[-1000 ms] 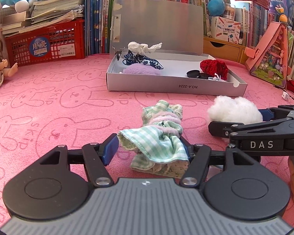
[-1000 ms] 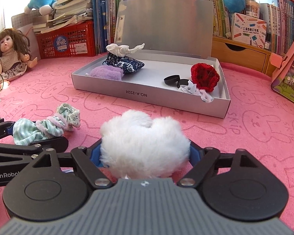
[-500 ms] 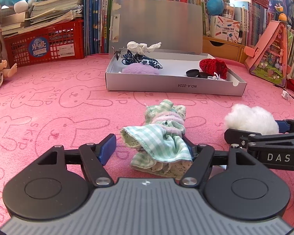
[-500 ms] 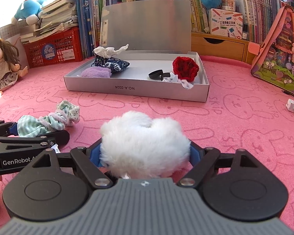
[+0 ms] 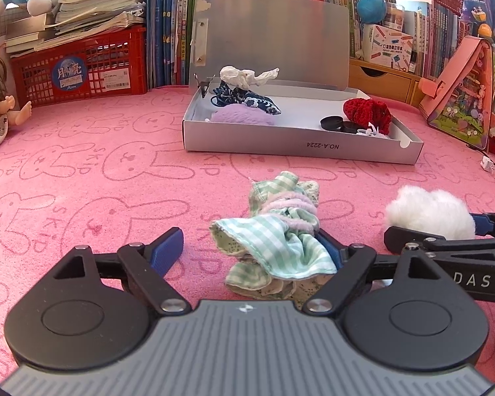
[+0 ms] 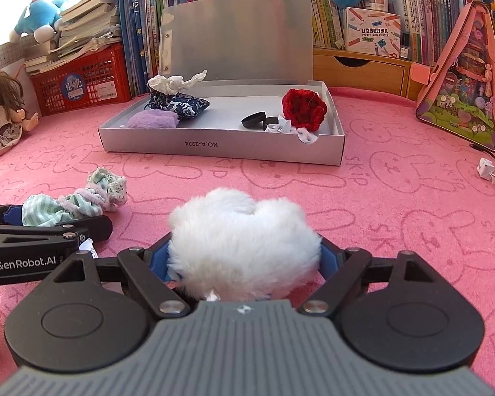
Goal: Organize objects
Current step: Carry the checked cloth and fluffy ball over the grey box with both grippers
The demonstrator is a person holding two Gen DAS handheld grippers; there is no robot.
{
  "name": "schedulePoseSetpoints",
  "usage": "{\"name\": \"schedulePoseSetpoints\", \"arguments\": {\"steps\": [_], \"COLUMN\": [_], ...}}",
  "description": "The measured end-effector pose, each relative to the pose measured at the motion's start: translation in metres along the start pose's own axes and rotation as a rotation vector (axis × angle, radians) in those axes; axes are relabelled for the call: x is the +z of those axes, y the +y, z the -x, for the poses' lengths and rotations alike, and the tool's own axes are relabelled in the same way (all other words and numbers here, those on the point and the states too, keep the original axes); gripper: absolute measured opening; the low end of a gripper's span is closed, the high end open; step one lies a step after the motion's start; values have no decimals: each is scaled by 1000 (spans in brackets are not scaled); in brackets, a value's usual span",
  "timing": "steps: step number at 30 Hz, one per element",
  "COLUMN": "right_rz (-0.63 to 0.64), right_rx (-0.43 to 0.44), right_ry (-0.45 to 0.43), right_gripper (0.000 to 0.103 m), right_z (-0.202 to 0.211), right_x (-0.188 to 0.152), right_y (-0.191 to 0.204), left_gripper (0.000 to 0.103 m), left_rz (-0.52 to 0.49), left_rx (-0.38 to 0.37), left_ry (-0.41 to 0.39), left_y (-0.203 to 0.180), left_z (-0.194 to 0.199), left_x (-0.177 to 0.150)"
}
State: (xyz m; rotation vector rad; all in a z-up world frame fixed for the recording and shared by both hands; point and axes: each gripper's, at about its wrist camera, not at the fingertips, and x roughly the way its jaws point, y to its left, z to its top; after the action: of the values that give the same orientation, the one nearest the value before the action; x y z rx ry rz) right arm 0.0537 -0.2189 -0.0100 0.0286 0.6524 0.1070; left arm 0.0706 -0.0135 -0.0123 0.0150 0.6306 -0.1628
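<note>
Left gripper [image 5: 247, 247] fingers, just opening, flank the green checked cloth [image 5: 277, 241].

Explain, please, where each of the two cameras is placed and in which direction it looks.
Left wrist view: sits on the left gripper, looks forward and down over the green checked cloth to the grey box; the jaws have just been opening, one pad clear of the cloth. The right gripper enters at the right edge.
Right wrist view: sits on the right gripper, looks forward and down over the white fluffy ball between its jaws; the left gripper enters at left.
Shared: box, cloth, ball, pink mat.
</note>
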Motion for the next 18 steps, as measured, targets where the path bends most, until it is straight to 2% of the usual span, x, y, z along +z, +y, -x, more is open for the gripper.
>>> {"name": "schedulePoseSetpoints", "arguments": {"steps": [8,15,18], "right_rz": [0,-20,-46], "right_rx": [0,12,15], "right_ry": [0,-10,-15], "right_gripper": [87,86,86], "right_z": [0,3,6], "right_x": [0,2,5], "right_y": [0,-5,-11], "left_gripper": [82,56,53], "left_rz": [-4,-12,-13], "left_rx": [2,-29,-26], "left_ry": [-2,-24,-46], "left_y": [-3,-9,-7], "left_z": [0,7,12], "left_x": [1,5,12]}}
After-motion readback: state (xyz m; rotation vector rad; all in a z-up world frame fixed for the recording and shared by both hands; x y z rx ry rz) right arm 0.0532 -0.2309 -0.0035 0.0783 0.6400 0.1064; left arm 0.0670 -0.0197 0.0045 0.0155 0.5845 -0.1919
